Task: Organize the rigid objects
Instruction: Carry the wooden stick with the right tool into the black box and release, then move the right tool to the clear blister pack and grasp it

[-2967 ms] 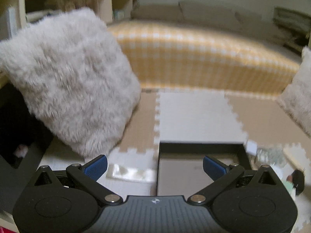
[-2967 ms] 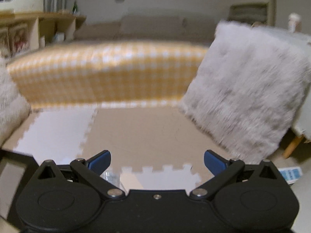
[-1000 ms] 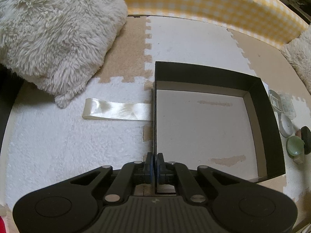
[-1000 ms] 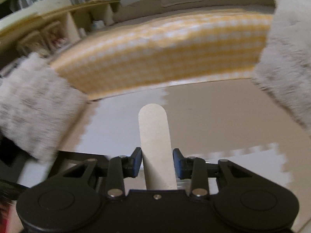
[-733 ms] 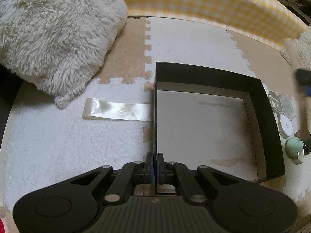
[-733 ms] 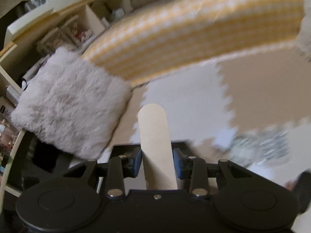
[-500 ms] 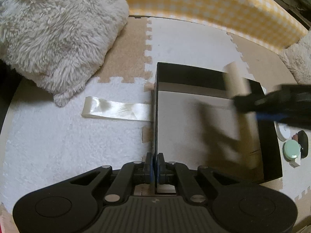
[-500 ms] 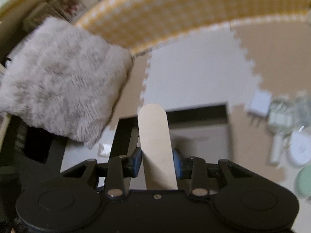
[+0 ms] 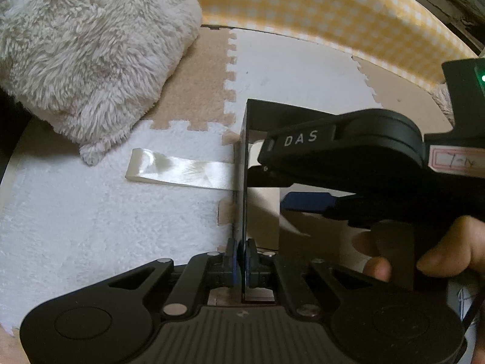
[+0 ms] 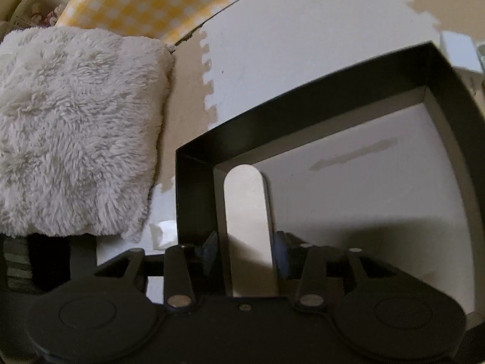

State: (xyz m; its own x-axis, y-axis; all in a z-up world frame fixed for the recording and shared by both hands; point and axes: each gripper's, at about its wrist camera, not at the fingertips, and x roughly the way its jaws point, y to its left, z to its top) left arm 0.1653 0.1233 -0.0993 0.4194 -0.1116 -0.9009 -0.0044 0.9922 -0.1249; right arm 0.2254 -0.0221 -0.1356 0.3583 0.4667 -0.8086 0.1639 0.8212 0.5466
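Note:
A black open box with a pale floor sits on the foam mat. My left gripper is shut on its left wall near the front corner. My right gripper reaches in over the box from the right. In the right wrist view, a flat wooden stick with a rounded end lies between the blue pads of the right gripper. It points along the left inner wall of the box. The jaws are opening, and a gap shows beside the stick.
A fluffy white cushion lies left of the box, with a yellow checked cushion behind. A clear plastic strip lies against the box's left outside. A person's hand holds the right gripper. A small white block sits past the box's far right corner.
The right gripper swung in from the right and down into the box with the stick, and its jaws have widened off it. The left gripper stayed clamped on the box wall.

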